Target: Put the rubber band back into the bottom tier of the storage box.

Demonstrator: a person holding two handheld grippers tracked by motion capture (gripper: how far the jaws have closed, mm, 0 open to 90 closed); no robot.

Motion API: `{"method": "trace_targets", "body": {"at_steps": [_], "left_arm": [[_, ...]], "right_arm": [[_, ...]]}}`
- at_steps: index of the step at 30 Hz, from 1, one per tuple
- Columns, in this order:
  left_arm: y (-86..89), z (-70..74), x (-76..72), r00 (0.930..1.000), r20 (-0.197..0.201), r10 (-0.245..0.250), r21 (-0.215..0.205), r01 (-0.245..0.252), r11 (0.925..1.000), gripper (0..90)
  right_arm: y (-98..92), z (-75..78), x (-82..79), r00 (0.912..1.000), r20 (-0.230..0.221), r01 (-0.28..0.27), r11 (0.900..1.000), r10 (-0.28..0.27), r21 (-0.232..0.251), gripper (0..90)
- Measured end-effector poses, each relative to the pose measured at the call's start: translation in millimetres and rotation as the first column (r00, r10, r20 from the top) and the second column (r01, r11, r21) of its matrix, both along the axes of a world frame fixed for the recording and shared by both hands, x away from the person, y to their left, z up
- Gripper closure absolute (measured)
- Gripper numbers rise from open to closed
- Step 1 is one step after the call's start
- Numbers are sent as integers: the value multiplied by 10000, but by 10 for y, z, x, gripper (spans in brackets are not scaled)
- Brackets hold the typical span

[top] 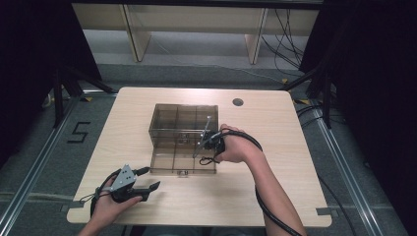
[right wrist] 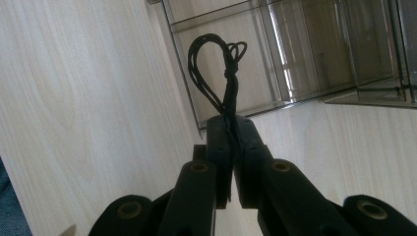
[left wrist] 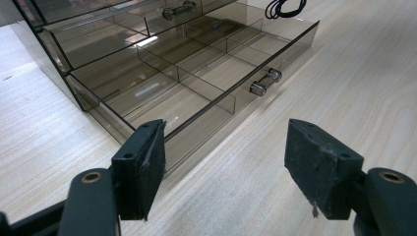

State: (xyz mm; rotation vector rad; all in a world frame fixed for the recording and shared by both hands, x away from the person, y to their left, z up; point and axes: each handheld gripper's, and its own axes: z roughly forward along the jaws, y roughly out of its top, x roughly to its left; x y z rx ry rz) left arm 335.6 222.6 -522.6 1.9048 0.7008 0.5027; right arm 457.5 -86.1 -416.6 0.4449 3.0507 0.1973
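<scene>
- One right gripper point(right wrist: 231, 123) was closed on one black coiled cord point(right wrist: 216, 69).
- One left gripper point(left wrist: 223, 162) stood wide open, holding nothing.
- One smoky organizer box point(top: 183, 137) had two drawers pulled out.

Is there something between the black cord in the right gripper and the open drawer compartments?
Nothing visible blocks it. The right gripper holds the black cord directly over the open drawer of the clear organizer.
</scene>
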Motion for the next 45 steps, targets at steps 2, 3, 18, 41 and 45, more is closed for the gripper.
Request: {"method": "trace_targets", "body": {"at_steps": [2, 3, 18, 41, 45], "left_arm": [[-2, -1, 0, 10000, 16, 14, -25, -14, 10000, 316], [-1, 0, -2, 10000, 15, 20, -11, -20, 10000, 316], [3, 4, -7, 10000, 4, 38, 23, -38, 10000, 316], [0, 1, -3, 10000, 24, -54, 6, 54, 10000, 316], [3, 6, -7, 10000, -5, 9, 96, -9, 10000, 316]], "right_arm": [[10, 1, 5, 10000, 32, 8, 10000, -8, -12, 877], [11, 0, 14, 10000, 47, -68, 10000, 68, 27, 877], [110, -18, 39, 10000, -7, -43, 10000, 43, -17, 875], [171, -50, 83, 10000, 1, 2, 10000, -2, -81, 873], [171, -64, 84, 9999, 47, 109, 9999, -109, -38, 873]]}}
